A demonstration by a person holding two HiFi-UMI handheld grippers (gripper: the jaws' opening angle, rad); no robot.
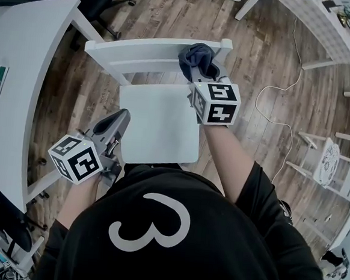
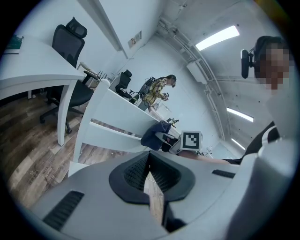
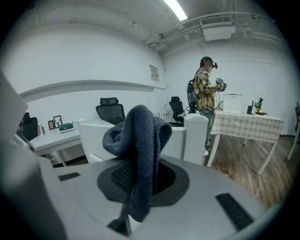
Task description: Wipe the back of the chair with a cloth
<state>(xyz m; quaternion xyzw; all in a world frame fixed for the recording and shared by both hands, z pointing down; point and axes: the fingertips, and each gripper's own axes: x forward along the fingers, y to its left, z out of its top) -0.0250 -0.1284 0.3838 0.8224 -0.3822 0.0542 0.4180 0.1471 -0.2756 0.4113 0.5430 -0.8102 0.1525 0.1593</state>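
Note:
A white wooden chair stands in front of me, its seat (image 1: 158,129) toward me and its back rail (image 1: 146,46) at the far side. My right gripper (image 1: 196,71) is shut on a dark blue cloth (image 1: 198,58), which rests on the right end of the back's top rail. In the right gripper view the cloth (image 3: 140,131) bulges up between the jaws, with the chair back (image 3: 187,138) just behind it. My left gripper (image 1: 117,123) hangs off the seat's left front corner with its jaws together, holding nothing. From the left gripper view (image 2: 150,176) the cloth (image 2: 152,133) shows on the rail (image 2: 117,112).
A white desk (image 1: 24,64) stands at the left, with a black office chair (image 1: 104,1) behind it. A white table (image 1: 317,21) is at the far right, a cable (image 1: 281,96) lies on the wood floor, and a small white chair (image 1: 336,167) stands to the right. Another person (image 3: 206,89) stands in the background.

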